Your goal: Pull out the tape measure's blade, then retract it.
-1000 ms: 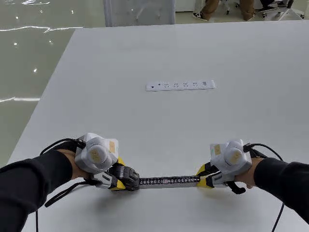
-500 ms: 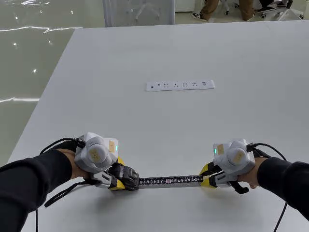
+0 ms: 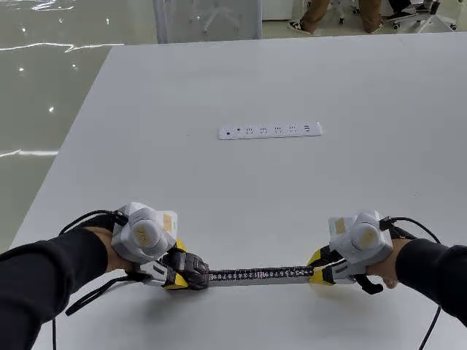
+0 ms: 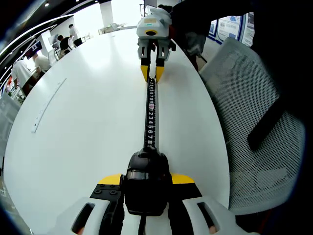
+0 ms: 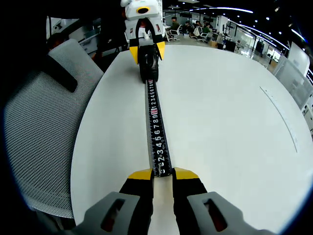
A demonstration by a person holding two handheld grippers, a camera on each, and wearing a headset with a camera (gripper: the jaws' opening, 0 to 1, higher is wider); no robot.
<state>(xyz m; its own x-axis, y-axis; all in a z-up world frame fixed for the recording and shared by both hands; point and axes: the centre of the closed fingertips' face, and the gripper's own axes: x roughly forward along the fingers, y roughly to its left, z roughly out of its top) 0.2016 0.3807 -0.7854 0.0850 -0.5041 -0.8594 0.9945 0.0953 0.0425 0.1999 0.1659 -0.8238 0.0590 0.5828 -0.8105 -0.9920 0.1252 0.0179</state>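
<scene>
Head view — left claw [image 3: 180,264] clamps tape measure [image 3: 195,270], right claw [image 3: 315,267] pinches blade [image 3: 255,275].

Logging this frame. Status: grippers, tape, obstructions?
Left gripper shut on tape measure case. Right gripper shut on blade, stretched between them. Power strip farther up table, apart.

- Table [image 3: 219,189]: smooth, matt white top.
- Tape measure case [image 4: 147,182]: black plastic, slight sheen.
- Blade [image 5: 157,129]: thin, smooth strip, faintly glossy.
- Chair back [image 5: 44,137]: grey woven mesh.
- Floor [image 3: 44,87]: polished, reflecting lights.
</scene>
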